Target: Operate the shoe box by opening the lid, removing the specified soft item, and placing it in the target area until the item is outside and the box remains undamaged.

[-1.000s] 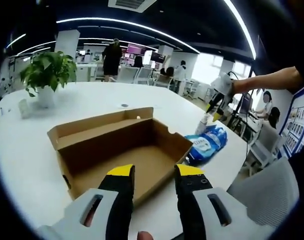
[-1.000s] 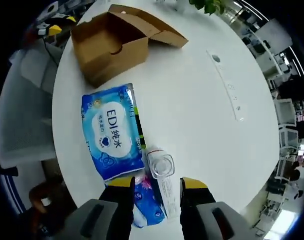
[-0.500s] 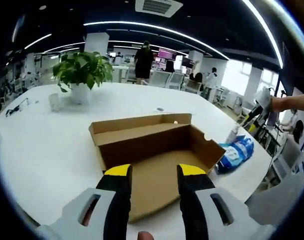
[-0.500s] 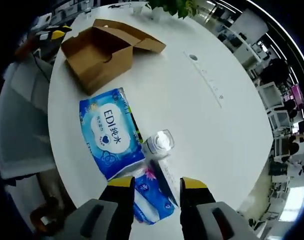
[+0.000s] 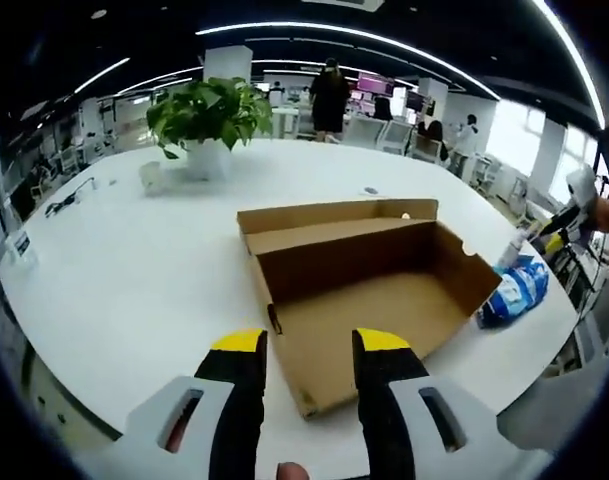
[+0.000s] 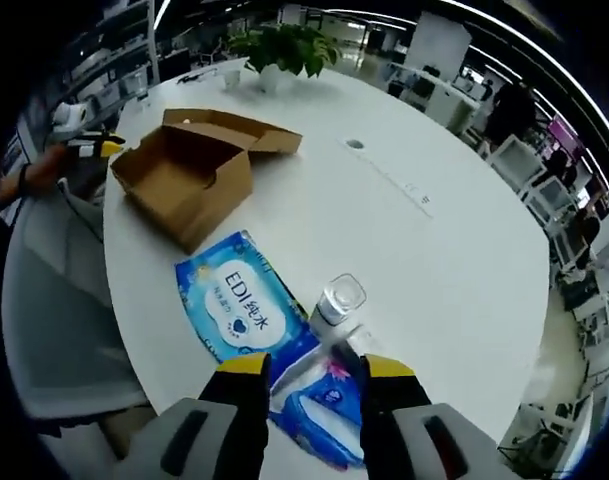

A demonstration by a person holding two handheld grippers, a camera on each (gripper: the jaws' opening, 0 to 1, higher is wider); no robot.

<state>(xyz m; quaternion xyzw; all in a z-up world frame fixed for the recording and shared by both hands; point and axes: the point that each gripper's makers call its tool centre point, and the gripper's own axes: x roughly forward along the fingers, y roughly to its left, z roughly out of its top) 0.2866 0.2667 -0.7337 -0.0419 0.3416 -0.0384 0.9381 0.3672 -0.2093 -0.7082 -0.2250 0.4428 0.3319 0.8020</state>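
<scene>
An open brown cardboard shoe box (image 5: 369, 290) lies on the white table (image 5: 134, 260), its lid (image 5: 329, 215) folded back and its inside bare. My left gripper (image 5: 306, 350) is open just above the box's near corner, holding nothing. A blue wet-wipes pack (image 5: 519, 290) lies past the box's right end. In the right gripper view the same pack (image 6: 242, 302) lies beside the box (image 6: 189, 170), with a smaller blue pack (image 6: 319, 400) and a clear bottle (image 6: 336, 300) near it. My right gripper (image 6: 309, 370) is open over the smaller pack. The other gripper (image 5: 574, 200) shows at the right edge of the left gripper view.
A potted plant (image 5: 209, 120) stands at the far side of the table (image 6: 424, 260), with a small white item (image 5: 152, 177) beside it. Grey chairs (image 6: 59, 300) stand along the table's edge. People and desks fill the office behind.
Both cameras have moved: the left view has swung so the box sits more to the right, and the right view has tilted up and drawn back. Both grippers stay open and the things lie still.
</scene>
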